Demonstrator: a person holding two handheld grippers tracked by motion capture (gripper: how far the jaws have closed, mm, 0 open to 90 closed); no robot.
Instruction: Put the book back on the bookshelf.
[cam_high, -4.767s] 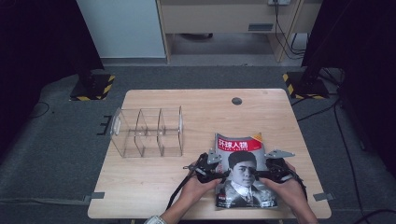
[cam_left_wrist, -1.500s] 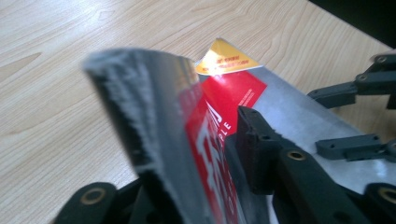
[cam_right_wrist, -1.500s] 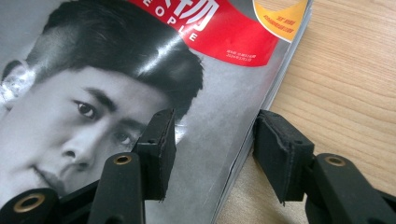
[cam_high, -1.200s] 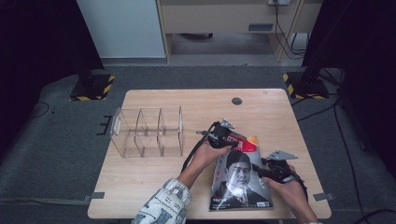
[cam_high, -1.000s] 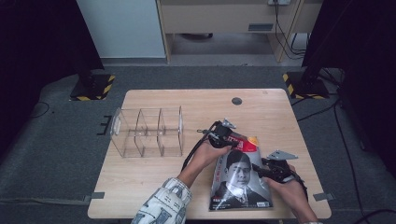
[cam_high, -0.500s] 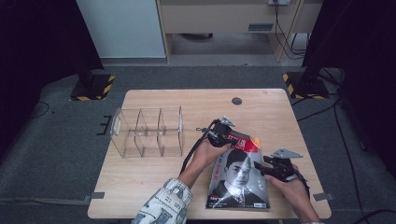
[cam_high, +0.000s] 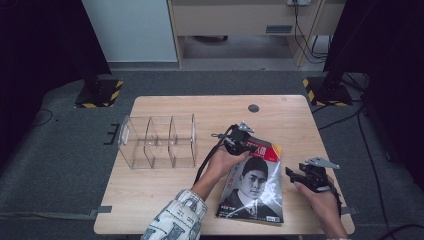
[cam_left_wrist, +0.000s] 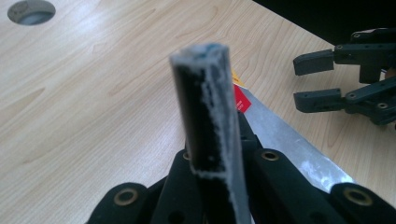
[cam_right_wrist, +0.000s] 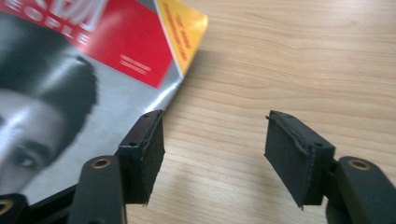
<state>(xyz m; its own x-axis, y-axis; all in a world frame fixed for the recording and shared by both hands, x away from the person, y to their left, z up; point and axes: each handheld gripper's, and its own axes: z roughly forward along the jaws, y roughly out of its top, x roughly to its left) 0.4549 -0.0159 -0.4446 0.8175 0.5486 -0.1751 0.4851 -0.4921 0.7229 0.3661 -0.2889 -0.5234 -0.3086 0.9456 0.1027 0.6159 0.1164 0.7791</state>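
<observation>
Magazine (cam_high: 252, 186) lies on the near right part of the wooden table (cam_high: 180, 197), its far top corner lifted. Left gripper (cam_high: 239, 142) pinches that corner tight between its jaws, the page edge standing up in the left gripper view. Right gripper (cam_high: 294, 174) sits just off the magazine's right edge; its jaws have just been opening, nothing between them. Clear divided organizer (cam_high: 157, 141) stands empty well to the left, so filing the magazine there likely remains.

The left gripper (cam_high: 239, 142) covers the magazine (cam_high: 252, 190)'s top-left corner; small print along the magazine's bottom edge is too small to read.
</observation>
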